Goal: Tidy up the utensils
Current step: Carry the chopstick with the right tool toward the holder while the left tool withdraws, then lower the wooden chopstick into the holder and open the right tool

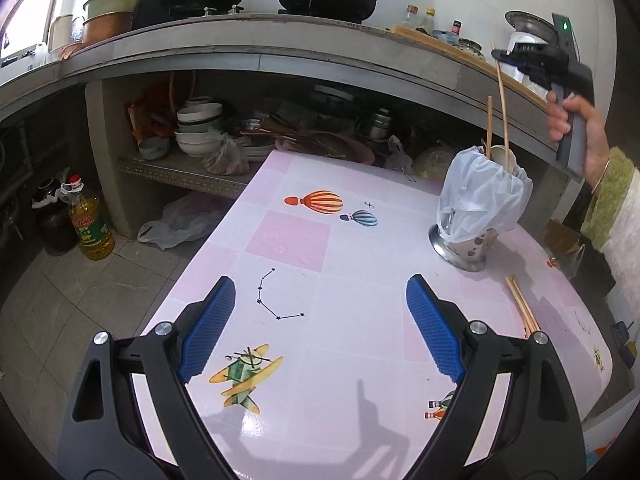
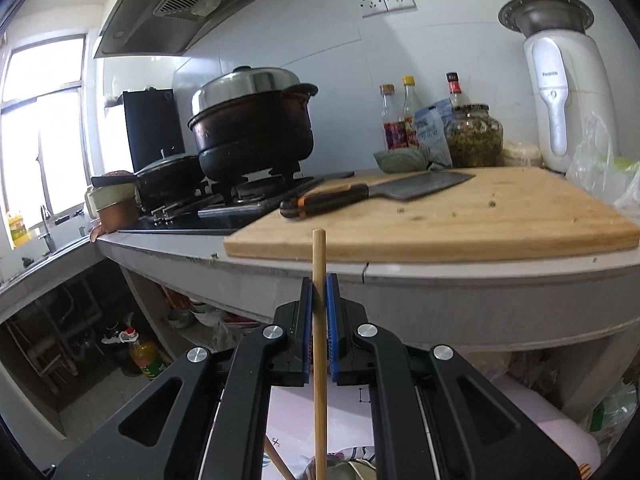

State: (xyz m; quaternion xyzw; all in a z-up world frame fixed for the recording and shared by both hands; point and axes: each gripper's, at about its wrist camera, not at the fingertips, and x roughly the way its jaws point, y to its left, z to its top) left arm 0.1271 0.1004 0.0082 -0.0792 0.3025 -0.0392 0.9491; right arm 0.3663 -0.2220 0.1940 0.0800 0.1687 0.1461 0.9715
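The right gripper (image 2: 319, 300) has its fingers clamped on a chopstick (image 2: 319, 264) above the bagged metal holder (image 1: 472, 216) on the tabletop (image 1: 320, 240), so lower it in straight, while the left gripper (image 1: 320, 320), fingers wide and empty, could go for the loose chopsticks (image 1: 522, 304) near right.

chopsticks (image 1: 522, 307) on table (image 1: 304, 240) — beside holder (image 1: 466, 246)

A glossy, smooth pink printed covering is seen on the table (image 1: 320, 248). The utensil holder (image 1: 464, 248) is of shiny metal, wrapped in thin translucent plastic (image 1: 480, 192). The chopsticks (image 1: 522, 308) lying near it are of pale matt wood, as is the chopstick (image 2: 319, 320) gripped between ribbed blue pads (image 2: 330, 328). The cutting board (image 2: 460, 216) is of matt, scored wood.
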